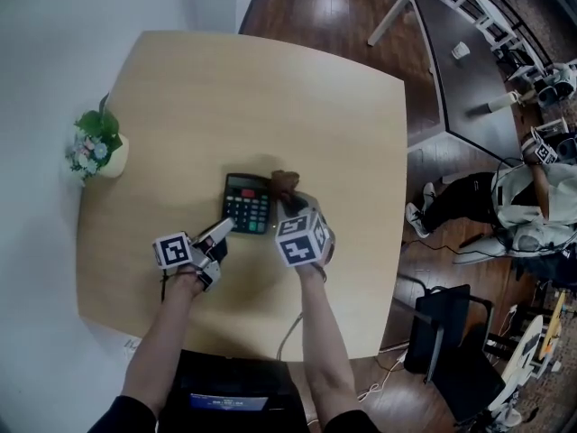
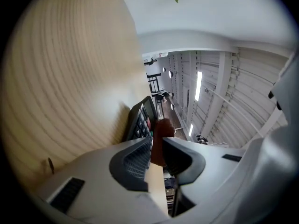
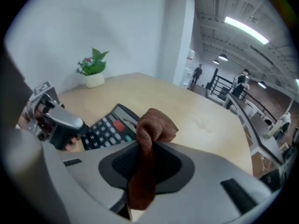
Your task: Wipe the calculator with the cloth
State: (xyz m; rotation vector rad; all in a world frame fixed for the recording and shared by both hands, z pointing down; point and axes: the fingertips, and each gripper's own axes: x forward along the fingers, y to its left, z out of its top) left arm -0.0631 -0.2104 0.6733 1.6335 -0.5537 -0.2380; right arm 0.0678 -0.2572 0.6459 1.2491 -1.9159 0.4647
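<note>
A black calculator [image 1: 246, 202] lies flat near the middle of the pale wooden table [image 1: 270, 88]. My right gripper [image 1: 288, 204] is shut on a brown cloth [image 1: 284, 183], which bunches above the jaws at the calculator's right edge. In the right gripper view the cloth [image 3: 154, 125] hangs down between the pads, with the calculator [image 3: 110, 127] just left of it. My left gripper [image 1: 225, 228] meets the calculator's near left corner with its jaws almost together and nothing between them. The left gripper view shows the calculator [image 2: 140, 118] on edge beyond the left gripper [image 2: 156, 146], and the cloth [image 2: 161, 134] behind.
A small potted plant [image 1: 97, 147] stands at the table's left edge, also seen as the plant [image 3: 93, 71]. A black chair [image 1: 451, 341] and a seated person [image 1: 505, 201] are to the right, off the table. A dark table [image 1: 460, 79] stands further back.
</note>
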